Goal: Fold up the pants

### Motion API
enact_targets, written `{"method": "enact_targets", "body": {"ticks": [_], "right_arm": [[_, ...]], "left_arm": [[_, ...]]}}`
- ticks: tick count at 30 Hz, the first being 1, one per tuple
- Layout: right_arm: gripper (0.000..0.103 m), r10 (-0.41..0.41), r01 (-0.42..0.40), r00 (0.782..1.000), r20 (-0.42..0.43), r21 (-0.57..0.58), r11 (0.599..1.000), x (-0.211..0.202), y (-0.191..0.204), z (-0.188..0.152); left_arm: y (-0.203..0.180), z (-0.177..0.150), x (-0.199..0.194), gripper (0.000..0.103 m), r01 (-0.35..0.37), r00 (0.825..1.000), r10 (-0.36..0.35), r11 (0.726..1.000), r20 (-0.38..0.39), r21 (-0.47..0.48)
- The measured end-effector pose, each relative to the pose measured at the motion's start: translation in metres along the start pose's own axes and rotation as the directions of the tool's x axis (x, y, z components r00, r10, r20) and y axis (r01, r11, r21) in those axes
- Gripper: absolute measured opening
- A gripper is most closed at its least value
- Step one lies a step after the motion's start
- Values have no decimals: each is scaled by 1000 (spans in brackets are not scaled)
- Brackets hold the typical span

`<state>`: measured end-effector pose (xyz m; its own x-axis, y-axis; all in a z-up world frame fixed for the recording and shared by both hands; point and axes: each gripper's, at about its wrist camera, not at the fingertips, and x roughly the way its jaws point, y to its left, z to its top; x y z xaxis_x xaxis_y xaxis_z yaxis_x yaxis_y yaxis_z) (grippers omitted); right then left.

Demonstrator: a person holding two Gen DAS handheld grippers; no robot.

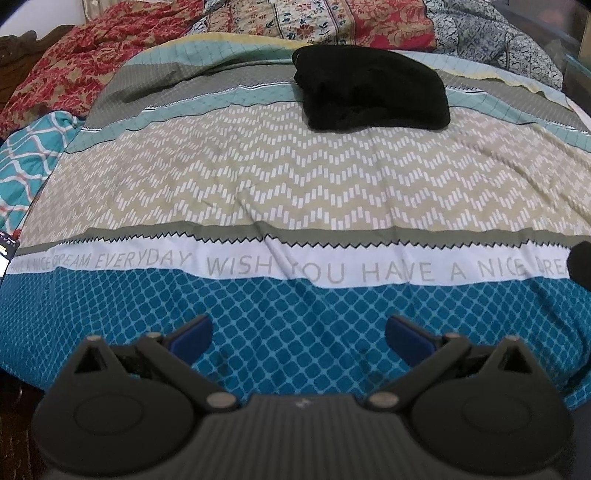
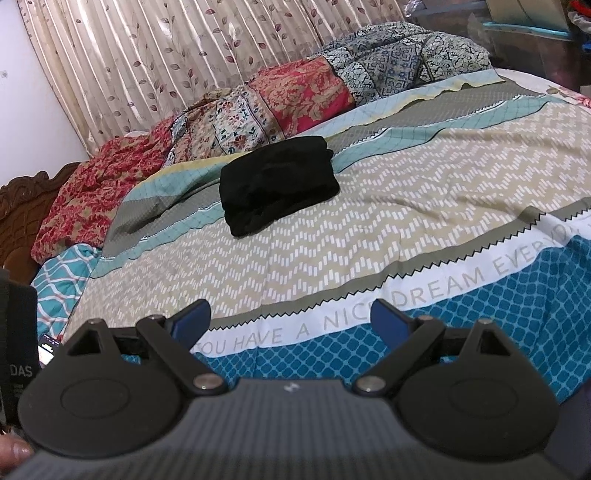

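The black pants (image 1: 373, 90) lie as a compact folded bundle on the far half of the bedspread (image 1: 295, 184), near the patchwork quilt (image 1: 314, 18) heaped along the far edge. Both grippers hang over the near blue band, well apart from the bundle. The left gripper (image 1: 297, 332) has its jaws spread and empty, with the pants ahead and slightly right. The right gripper (image 2: 290, 319), likewise spread and empty, sees them ahead and left. The bundle's long axis seems to run left to right, though the lens bends it. Neither gripper looks clearly nearer; the folding appears done.
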<state>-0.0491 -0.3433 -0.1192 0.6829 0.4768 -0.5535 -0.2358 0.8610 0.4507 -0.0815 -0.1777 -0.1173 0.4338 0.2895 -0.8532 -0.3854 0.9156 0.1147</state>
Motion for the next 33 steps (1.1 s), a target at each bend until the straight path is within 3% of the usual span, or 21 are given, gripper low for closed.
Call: {"method": "enact_targets", "body": {"ticks": [26, 33], "right_arm": [[95, -3, 3, 999, -35, 24, 1000, 5, -3, -5], [95, -4, 5, 999, -32, 23, 1000, 5, -3, -5]], "left_arm": [[6, -13, 22, 103, -54, 995, 54, 999, -79, 4], [2, -13, 20, 103, -46, 996, 47, 999, -69, 19]]}}
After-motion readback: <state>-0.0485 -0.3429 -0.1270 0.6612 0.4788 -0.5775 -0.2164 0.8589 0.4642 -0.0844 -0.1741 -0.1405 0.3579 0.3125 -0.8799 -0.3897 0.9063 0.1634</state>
